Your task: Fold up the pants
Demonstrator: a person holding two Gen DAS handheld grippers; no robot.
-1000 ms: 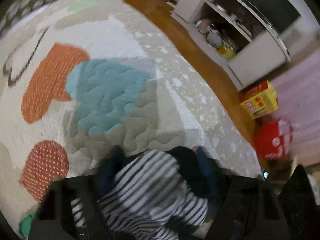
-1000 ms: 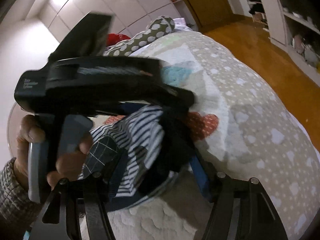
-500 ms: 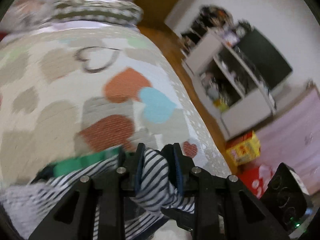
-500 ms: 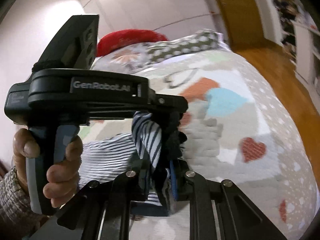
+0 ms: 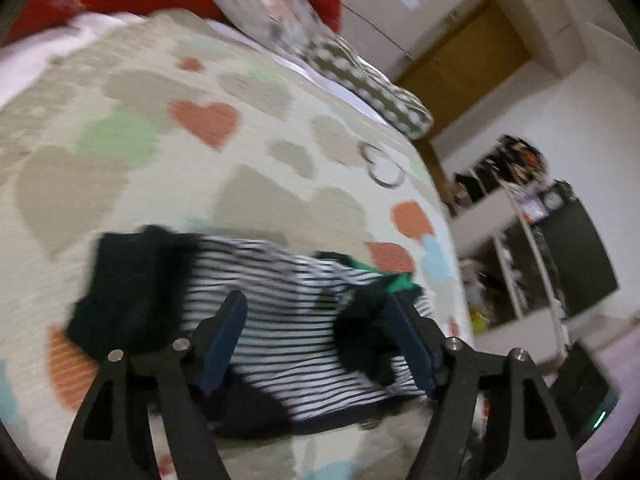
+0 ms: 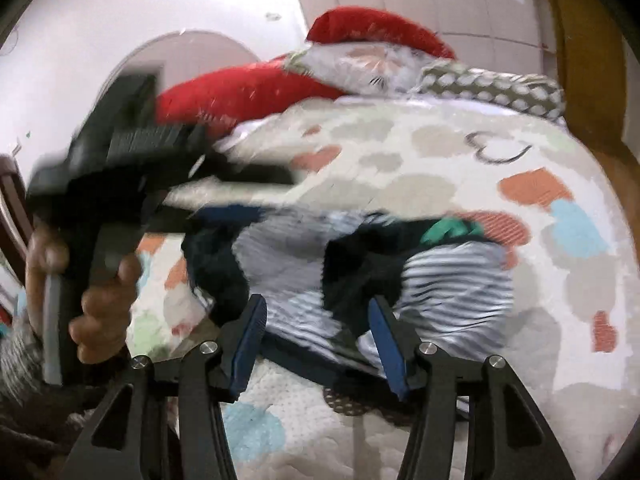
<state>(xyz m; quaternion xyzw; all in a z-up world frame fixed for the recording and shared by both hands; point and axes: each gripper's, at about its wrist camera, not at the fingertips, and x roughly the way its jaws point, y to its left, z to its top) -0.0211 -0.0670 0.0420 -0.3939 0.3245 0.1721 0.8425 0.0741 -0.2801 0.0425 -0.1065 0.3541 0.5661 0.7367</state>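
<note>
The black-and-white striped pants (image 5: 288, 320) with dark cuffs lie folded on the heart-patterned bedspread (image 5: 200, 152). My left gripper (image 5: 316, 340) is open just above them, and a dark cuff (image 5: 368, 344) lies against its right finger. In the right wrist view the pants (image 6: 440, 280) lie ahead of my right gripper (image 6: 320, 332), which is open, with dark cloth between its fingers. The left gripper's body (image 6: 132, 184), held in a hand, shows blurred at the left of that view. A green item (image 6: 448, 230) sits at the pants' far edge.
Red and patterned pillows (image 6: 360, 52) lie at the head of the bed. A white shelf unit (image 5: 520, 248) and a dark screen (image 5: 576, 256) stand to the right, beyond the bed edge. A wooden door (image 5: 460, 68) is at the back.
Both grippers were shut on the pants' cloth and held it up. Now both have opened and the pants lie on the bedspread. Both views have swung toward the head of the bed.
</note>
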